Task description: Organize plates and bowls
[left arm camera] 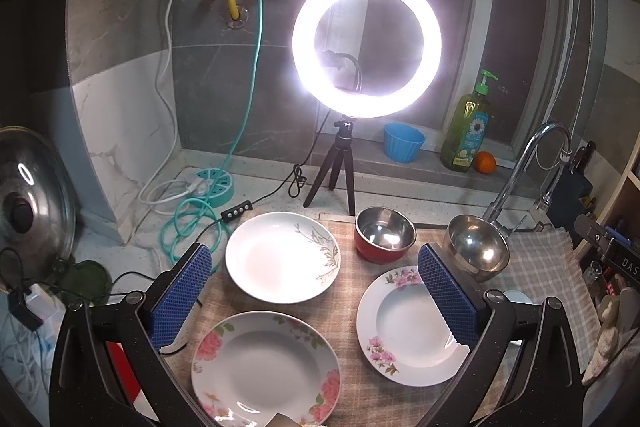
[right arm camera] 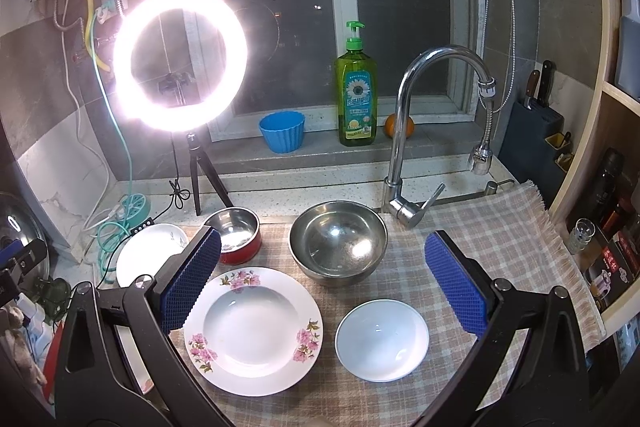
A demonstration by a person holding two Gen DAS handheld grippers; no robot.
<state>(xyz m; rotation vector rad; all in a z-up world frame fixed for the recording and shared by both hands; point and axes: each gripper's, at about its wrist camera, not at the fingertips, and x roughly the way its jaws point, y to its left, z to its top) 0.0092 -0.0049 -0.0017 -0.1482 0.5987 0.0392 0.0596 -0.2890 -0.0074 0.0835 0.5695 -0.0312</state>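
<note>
Both grippers are held above a table covered by a checked cloth (right arm camera: 472, 227), and nothing is gripped. The left gripper (left arm camera: 316, 291) is shown with its jaws spread wide, empty, over the left part of the cloth; the right gripper (right arm camera: 324, 283) is likewise shown with jaws spread and empty, over the middle of the cloth. Three plates and three bowls are laid out singly, none stacked. A white plate with a green sprig (left arm camera: 282, 256) is placed toward the far left edge of the cloth, and a plate with large pink roses (left arm camera: 266, 367) lies at the near left edge. A plate with small pink blossoms (right arm camera: 253, 331) is set at the centre, just beside a small white bowl (right arm camera: 382, 339) on its right. Along the far edge, a red bowl with a steel lining (right arm camera: 237, 235) and a larger steel bowl (right arm camera: 338, 242) are seen side by side, the latter just in front of the tap (right arm camera: 404, 131). A lit ring light (right arm camera: 180, 58) on a tripod is seen behind the dishes.
</note>
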